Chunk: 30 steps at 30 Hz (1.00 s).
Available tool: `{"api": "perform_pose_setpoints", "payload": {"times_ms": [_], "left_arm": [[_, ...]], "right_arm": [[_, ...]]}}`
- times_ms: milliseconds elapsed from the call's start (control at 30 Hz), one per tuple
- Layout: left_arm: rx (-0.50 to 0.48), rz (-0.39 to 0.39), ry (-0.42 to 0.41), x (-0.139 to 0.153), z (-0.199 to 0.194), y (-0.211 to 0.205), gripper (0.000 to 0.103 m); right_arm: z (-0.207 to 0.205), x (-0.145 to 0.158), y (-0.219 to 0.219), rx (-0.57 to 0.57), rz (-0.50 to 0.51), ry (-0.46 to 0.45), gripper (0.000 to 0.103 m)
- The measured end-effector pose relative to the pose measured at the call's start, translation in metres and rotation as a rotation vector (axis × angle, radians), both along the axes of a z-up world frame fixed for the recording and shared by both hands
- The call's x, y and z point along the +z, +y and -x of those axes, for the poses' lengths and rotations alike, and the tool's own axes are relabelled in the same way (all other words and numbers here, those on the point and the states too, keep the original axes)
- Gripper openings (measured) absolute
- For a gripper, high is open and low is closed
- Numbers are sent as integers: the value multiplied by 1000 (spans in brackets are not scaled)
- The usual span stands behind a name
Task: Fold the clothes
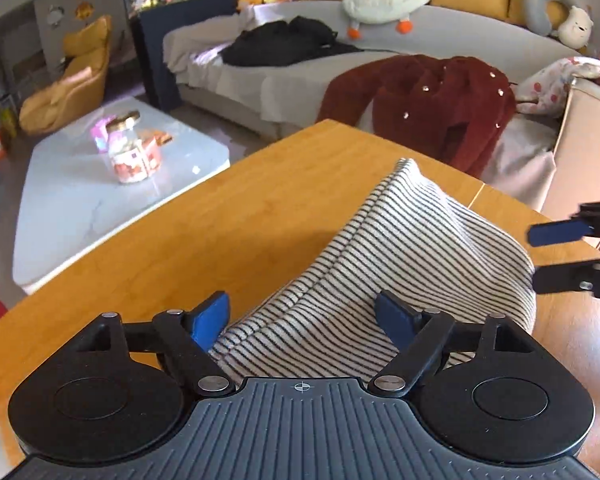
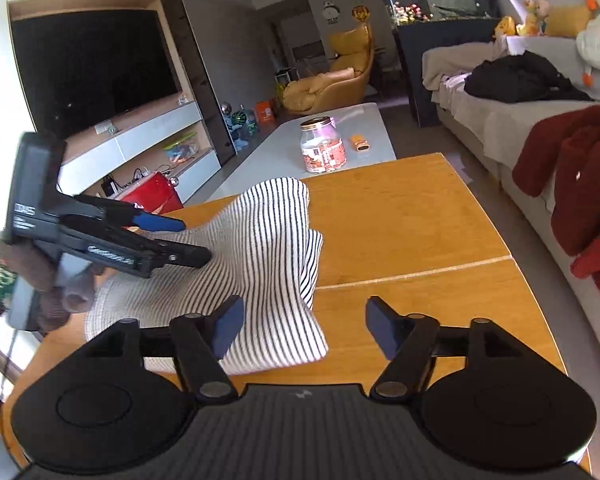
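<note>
Two sets of jaws, mine, both spread wide and gripping nothing. My left gripper [image 1: 302,322] sits low in the left wrist view, its blue pads either side of a bunched ridge of the striped garment [image 1: 400,256], which rises in a rumpled heap at centre frame on the wooden counter [image 1: 220,232]; whether the pads touch the cloth I cannot tell. The garment's near edge is hidden under my own housing. My right gripper [image 2: 304,330] stands released in the lower middle of the right wrist view, its left pad over the cloth's near corner, its right pad over bare wood. At the right edge of the left view that gripper is cut off by the frame. Behind, in the upper right, a red fuzzy coat [image 1: 428,100] drapes over the sofa [image 1: 292,76], partly hidden by the counter's far corner.
</note>
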State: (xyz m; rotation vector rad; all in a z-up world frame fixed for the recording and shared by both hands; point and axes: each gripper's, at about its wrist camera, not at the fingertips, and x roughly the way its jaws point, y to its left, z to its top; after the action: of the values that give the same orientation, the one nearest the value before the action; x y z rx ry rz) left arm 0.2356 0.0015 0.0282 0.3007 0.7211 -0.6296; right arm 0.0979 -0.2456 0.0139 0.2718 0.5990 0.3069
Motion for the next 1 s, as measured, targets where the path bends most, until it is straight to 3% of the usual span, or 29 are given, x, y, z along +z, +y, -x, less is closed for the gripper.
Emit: {"api": "perform_pose_setpoints", "payload": {"times_ms": [33, 67, 200, 300, 333, 433, 533, 767, 1000], "left_arm": [[10, 21, 31, -6, -8, 3, 97], [16, 64, 66, -10, -14, 13, 97], [50, 213, 180, -26, -27, 41, 98], [69, 260, 206, -30, -27, 49, 98], [73, 263, 208, -30, -27, 51, 98], [79, 259, 213, -30, -25, 54, 98], [98, 254, 230, -29, -23, 57, 98], [123, 260, 260, -27, -4, 65, 98], [117, 300, 312, -24, 29, 68, 97]], "right_arm": [[7, 1, -6, 7, -43, 20, 86], [13, -1, -11, 18, -97, 53, 87], [10, -17, -12, 69, -309, 207, 87], [-5, -34, -1, 80, -431, 284, 86], [-11, -37, 3, 74, -444, 289, 80], [-34, -41, 6, 15, -436, 270, 66], [-58, -46, -1, -48, -452, 257, 66], [-102, -38, 10, -65, -285, 194, 68], [-86, -25, 17, -57, -173, 127, 73]]}}
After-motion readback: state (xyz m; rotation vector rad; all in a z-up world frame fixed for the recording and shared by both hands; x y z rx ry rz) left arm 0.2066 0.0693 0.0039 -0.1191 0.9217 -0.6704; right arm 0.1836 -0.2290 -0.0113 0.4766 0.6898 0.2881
